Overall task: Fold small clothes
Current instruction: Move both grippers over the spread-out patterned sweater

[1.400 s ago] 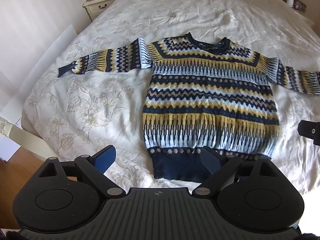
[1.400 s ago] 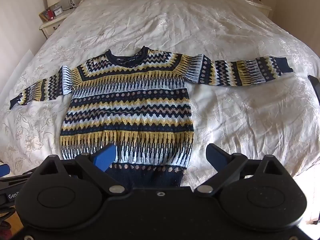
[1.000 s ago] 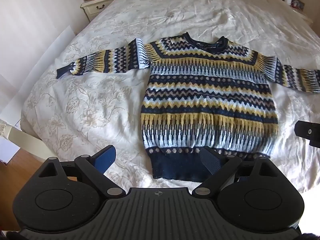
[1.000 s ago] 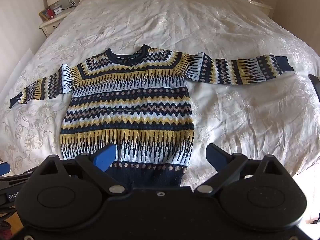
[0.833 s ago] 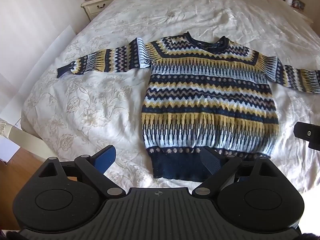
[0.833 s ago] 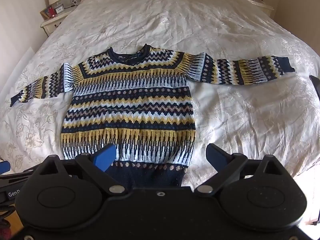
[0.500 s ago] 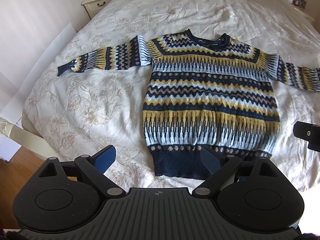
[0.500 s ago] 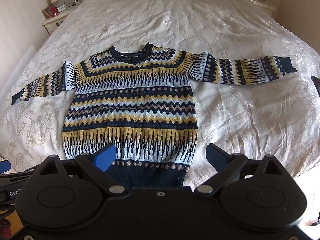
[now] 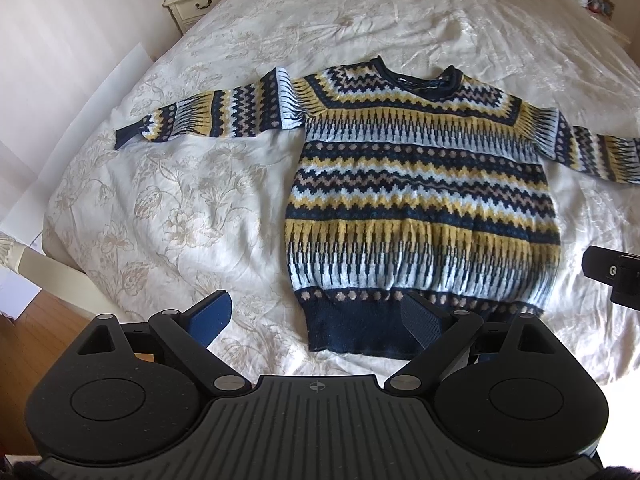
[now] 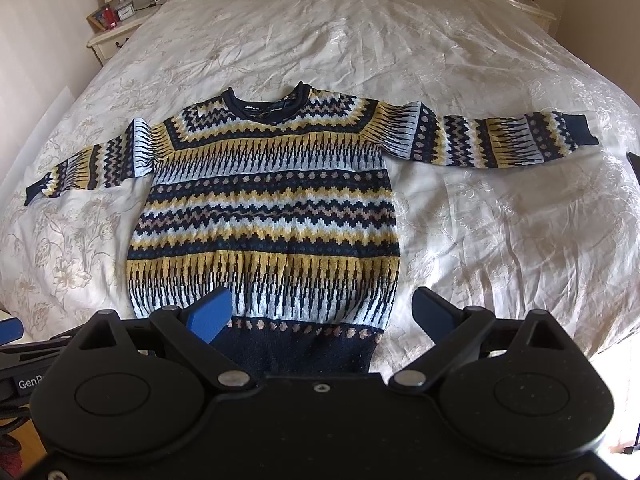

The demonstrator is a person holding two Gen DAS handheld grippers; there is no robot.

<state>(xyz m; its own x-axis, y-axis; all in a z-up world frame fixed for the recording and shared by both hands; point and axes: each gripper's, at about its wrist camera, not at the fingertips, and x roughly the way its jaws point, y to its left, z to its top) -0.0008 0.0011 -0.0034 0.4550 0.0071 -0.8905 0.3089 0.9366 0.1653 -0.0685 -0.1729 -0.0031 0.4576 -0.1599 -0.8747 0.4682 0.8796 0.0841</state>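
Knit sweater (image 9: 420, 208), zigzag bands in navy, yellow and pale blue, lies flat on the bed (image 9: 168, 216), sleeves spread toward 9 and 3 o'clock, ribbed navy hem nearest. Quilt cream, floral, wrinkled. Left hand-held gripper (image 9: 316, 318) and right hand-held gripper (image 10: 322, 314) both spread apart, holding nothing.

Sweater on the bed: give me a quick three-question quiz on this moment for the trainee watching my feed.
1. True or false: the sweater lies flat on the bed with both sleeves spread out to the sides.
2. Multiple choice: the left gripper and right gripper are A) both open, gripping nothing; B) both shut on the hem; C) one open, one shut.
3. Fill in: the part of the sweater nearest both grippers is the dark navy ____.

Key: 1 true; 2 A; 3 hem.
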